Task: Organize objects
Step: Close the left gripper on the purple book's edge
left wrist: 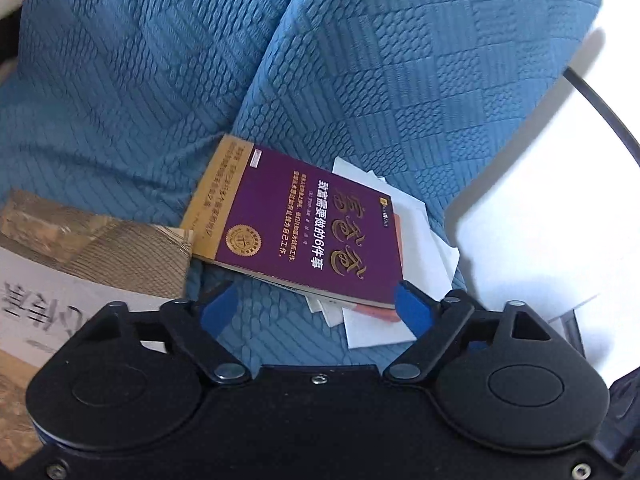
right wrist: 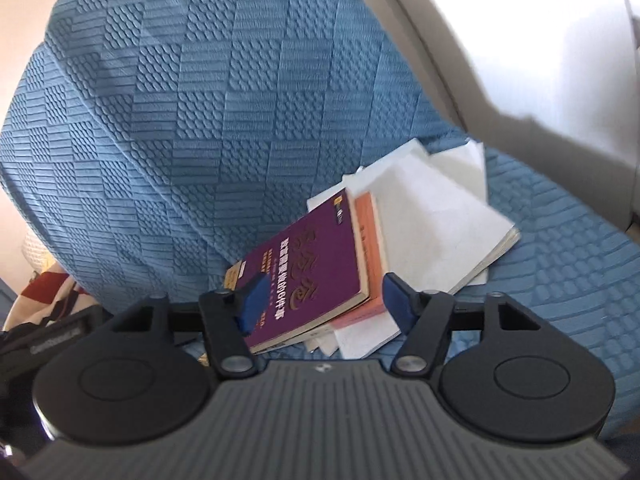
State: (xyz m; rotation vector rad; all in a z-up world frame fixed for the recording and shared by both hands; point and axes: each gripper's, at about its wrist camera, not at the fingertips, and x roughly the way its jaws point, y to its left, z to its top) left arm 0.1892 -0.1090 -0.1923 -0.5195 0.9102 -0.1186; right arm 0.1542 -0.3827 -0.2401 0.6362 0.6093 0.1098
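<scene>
Blue-padded fingers [left wrist: 218, 306] spread, glossy purple book [left wrist: 308, 228], quilted blue sofa cover [left wrist: 360, 80]

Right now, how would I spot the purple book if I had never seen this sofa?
Look at the blue quilted sofa, down where the seat meets the backrest, for a small untidy pile of books and papers. The purple book lies on top of it, over an orange book and white papers. It alone has a deep purple cover with gold lettering.

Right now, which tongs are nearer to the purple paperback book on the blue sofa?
Right. The right tongs straddle the purple paperback book's near corner, pads not pressing it. The left tongs sit just short of its near edge.
</scene>
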